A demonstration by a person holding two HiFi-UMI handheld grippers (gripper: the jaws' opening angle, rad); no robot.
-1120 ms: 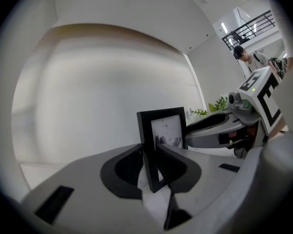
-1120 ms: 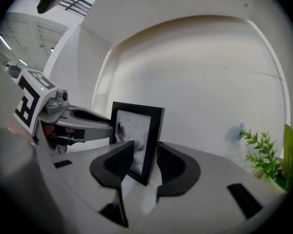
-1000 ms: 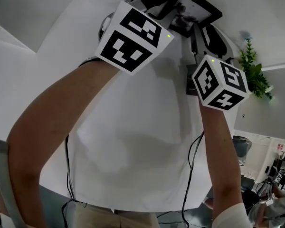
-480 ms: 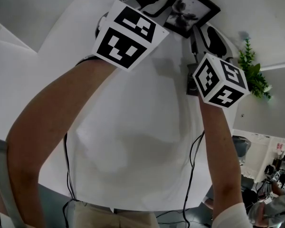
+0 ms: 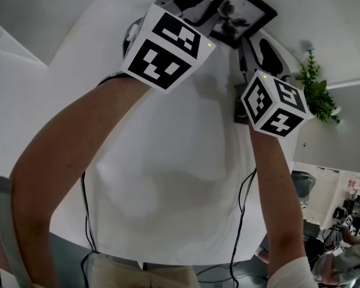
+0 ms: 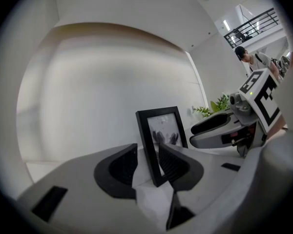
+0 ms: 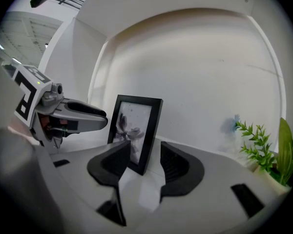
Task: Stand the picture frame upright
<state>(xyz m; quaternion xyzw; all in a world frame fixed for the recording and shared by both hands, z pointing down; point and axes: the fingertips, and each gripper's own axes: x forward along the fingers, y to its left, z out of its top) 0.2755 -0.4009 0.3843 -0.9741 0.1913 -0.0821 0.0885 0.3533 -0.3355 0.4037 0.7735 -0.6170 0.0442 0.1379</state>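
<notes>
A black picture frame (image 5: pixel 239 14) with a grey flower print stands upright on the white table (image 5: pixel 168 161) at its far side. In the left gripper view the frame (image 6: pixel 161 130) has its lower left edge between the jaws of my left gripper (image 6: pixel 147 159). Those jaws are opening, and a gap shows beside the left pad. In the right gripper view the frame (image 7: pixel 136 128) has its right edge between the jaws of my right gripper (image 7: pixel 145 156), which stand apart from it on the right side. The marker cubes (image 5: pixel 167 41) (image 5: pixel 273 104) hide most of both grippers from above.
A small green plant (image 5: pixel 317 92) stands right of the frame, near the wall; it also shows as the plant (image 7: pixel 266 147). Cables (image 5: pixel 87 221) hang at the table's near edge. A person (image 6: pixel 251 60) is far off in the background.
The frame has turned a little more upright in the head view. The right gripper's cube has drifted slightly left. The left gripper has barely moved.
</notes>
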